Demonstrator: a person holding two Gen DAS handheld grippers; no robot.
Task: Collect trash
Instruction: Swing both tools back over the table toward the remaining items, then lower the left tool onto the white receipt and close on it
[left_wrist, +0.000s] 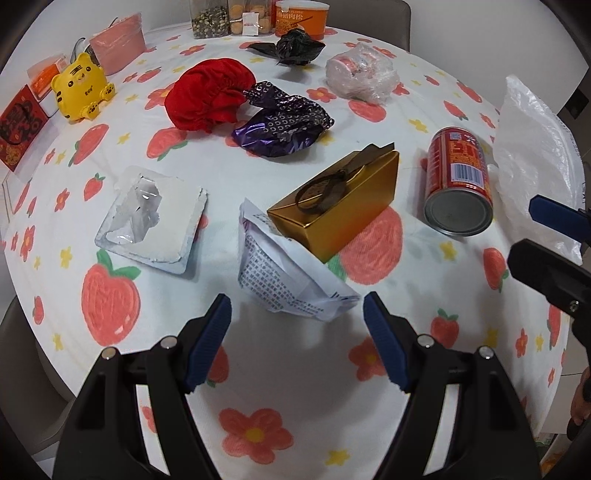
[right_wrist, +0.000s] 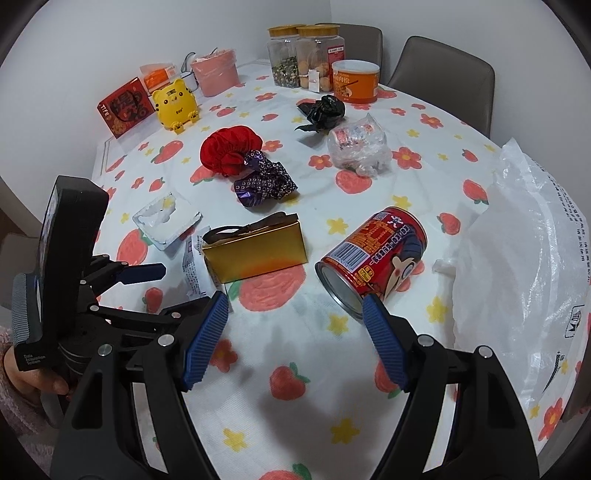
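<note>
Altogether one red can (right_wrist: 371, 258), one gold box (right_wrist: 255, 251), two jars (right_wrist: 303, 55).

A round tabletop (left_wrist: 303, 369) in a strawberry-and-flower cloth carries a crumpled paper (left_wrist: 291, 277) touching a gold box (left_wrist: 340, 199), a red can (left_wrist: 458, 181) on its side, an opened blister pack (left_wrist: 151, 218), purple foil (left_wrist: 284, 125), red cloth (left_wrist: 207, 96) and a white plastic bag (left_wrist: 535, 155).

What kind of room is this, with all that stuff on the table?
Probably a dining corner in someone's home. A round table with a strawberry tablecloth stands against a plain wall, grey dining chairs sit behind it, and snack jars and a yellow tiger toy stand at the back.
</note>
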